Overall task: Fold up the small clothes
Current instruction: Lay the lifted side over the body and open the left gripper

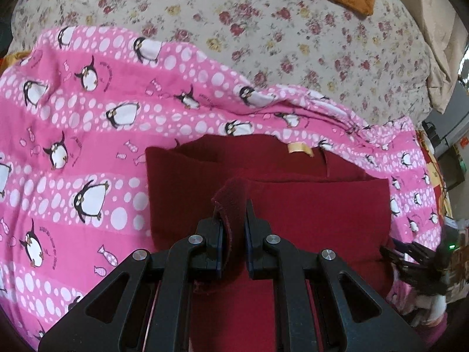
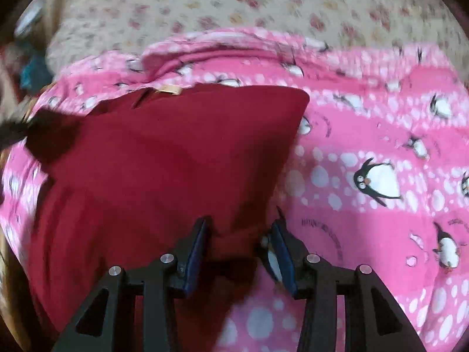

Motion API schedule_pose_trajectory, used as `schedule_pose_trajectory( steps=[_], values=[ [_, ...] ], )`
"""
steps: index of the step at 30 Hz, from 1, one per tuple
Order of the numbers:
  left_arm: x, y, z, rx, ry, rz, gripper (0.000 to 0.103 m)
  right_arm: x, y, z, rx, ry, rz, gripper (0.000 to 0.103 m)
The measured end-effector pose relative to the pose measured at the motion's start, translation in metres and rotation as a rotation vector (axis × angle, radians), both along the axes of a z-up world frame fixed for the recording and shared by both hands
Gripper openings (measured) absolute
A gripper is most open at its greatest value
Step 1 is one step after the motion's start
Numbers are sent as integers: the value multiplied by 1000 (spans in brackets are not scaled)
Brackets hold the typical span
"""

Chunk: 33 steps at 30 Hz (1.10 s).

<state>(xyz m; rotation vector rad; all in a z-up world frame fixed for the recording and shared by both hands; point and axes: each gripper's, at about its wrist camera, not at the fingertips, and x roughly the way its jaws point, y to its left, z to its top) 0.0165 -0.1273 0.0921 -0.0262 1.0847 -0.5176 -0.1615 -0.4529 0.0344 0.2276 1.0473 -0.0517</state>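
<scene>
Fold is partly done, judging from the layers. The dark red garment (image 1: 263, 205) lies on the pink penguin sheet (image 1: 73, 146) as a roughly squared stack: a folded band crosses its far part, with a small tan label (image 1: 299, 148) at the far edge. Still left, as it looks: lay down the last flap and flatten it.

The left gripper (image 1: 233, 234) is clamped narrow on a raised hem or cuff of the garment; that bit of cloth stands up between the pads, above the near middle of the stack. The rest of the garment spreads far and to both sides of it.

The right gripper (image 2: 240, 249) has its jaws moderately apart at the garment's near right edge. Red cloth sits between the fingers, but the pads do not seem to press it; the view is blurred, so contact is uncertain. From here the garment extends far and left, bare sheet to the right. The flowered bedcover (image 1: 263, 29) lies beyond the sheet.
</scene>
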Motion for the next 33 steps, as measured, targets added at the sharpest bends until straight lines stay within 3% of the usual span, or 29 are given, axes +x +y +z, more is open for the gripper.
schedule_pose_trajectory(
  steps=[3,5,9,12,14,16,18,22,25,29,32,33],
  values=[
    [3,4,-8,-8,21,16,10,-10,-15,11,71,0,-21,43],
    [3,5,-10,-10,24,18,10,-8,-24,23,82,-49,-49,43],
    [3,3,-11,-7,25,23,10,27,-48,28,152,-133,-135,48],
    [1,0,-7,-17,23,14,10,70,-55,1,233,-31,-144,48],
    [-1,-2,-1,-41,18,-3,10,78,-56,-7,281,-25,-135,44],
    [-2,-3,2,-54,6,-23,10,76,-53,6,226,-104,-101,13],
    [-1,-6,-3,-30,-7,-28,10,69,-56,22,152,-172,-105,13],
    [12,-6,-36,80,-6,31,10,79,-67,8,48,-114,-133,12],
    [20,3,-48,49,32,60,13,83,-68,-6,15,-69,-130,12],
    [19,3,-43,49,17,60,13,71,-71,7,42,-99,-148,12],
    [14,3,-37,60,-1,58,15,55,-58,23,37,-107,-111,22],
    [13,3,-36,61,-6,59,15,51,-53,26,37,-106,-95,30]
  ],
)
